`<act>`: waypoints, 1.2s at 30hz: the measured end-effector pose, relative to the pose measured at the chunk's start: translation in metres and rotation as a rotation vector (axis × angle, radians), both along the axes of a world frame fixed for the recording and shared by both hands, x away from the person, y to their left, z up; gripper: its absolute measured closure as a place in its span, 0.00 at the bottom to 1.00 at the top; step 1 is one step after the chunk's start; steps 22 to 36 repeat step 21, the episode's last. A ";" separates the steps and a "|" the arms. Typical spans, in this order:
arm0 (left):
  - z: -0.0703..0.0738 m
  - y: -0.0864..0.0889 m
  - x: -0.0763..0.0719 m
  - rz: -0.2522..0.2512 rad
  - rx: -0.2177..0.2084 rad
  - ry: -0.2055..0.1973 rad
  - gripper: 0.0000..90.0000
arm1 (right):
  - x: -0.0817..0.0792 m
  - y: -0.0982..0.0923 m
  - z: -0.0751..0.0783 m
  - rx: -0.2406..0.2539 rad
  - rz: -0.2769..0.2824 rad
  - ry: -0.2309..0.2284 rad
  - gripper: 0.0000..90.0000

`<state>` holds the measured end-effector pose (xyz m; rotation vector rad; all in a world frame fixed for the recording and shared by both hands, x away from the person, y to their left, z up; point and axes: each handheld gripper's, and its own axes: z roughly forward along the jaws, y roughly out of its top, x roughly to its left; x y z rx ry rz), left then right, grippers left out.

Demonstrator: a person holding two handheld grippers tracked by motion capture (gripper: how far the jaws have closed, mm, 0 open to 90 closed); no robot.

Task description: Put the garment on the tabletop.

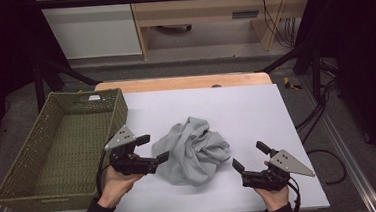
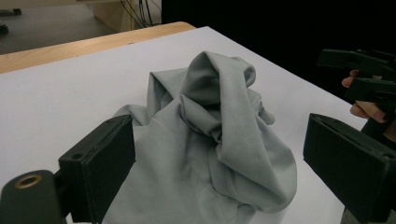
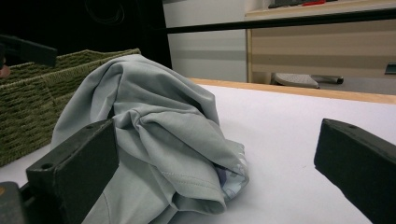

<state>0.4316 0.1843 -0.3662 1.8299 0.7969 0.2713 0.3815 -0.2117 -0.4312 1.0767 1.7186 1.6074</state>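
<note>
A crumpled light grey garment (image 1: 193,149) lies heaped in the middle of the white table (image 1: 246,107). My left gripper (image 1: 153,148) is at the heap's left edge, jaws open, one jaw touching or just over the cloth. In the left gripper view the garment (image 2: 210,140) rises between the spread jaws. My right gripper (image 1: 250,157) sits open to the right of the heap, a short gap away. In the right gripper view the garment (image 3: 154,135) lies ahead and to the left of the wide jaws.
An empty green woven basket (image 1: 58,145) stands at the table's left edge, also seen as the basket (image 3: 32,98) behind the cloth. Bare white surface stretches behind and to the right of the heap. A wooden strip (image 1: 184,82) borders the far edge.
</note>
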 end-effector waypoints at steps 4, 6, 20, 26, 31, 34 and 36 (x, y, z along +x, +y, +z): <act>-0.006 0.012 -0.009 0.015 -0.013 -0.014 0.09 | 0.000 0.000 0.000 -0.004 -0.003 0.006 0.00; -0.010 0.017 -0.014 0.029 -0.016 -0.026 0.08 | 0.000 0.000 -0.001 -0.004 -0.003 0.007 0.00; -0.026 0.035 -0.029 0.105 -0.010 -0.047 0.07 | -0.001 -0.004 -0.003 -0.014 0.006 0.016 0.00; -0.027 0.035 -0.029 0.107 -0.012 -0.043 0.07 | -0.001 -0.005 -0.003 -0.019 0.002 0.016 0.00; -0.027 0.035 -0.029 0.107 -0.012 -0.043 0.07 | -0.001 -0.005 -0.003 -0.019 0.002 0.016 0.00; -0.027 0.035 -0.029 0.107 -0.012 -0.043 0.07 | -0.001 -0.005 -0.003 -0.019 0.002 0.016 0.00; -0.027 0.035 -0.029 0.107 -0.012 -0.043 0.07 | -0.001 -0.005 -0.003 -0.019 0.002 0.016 0.00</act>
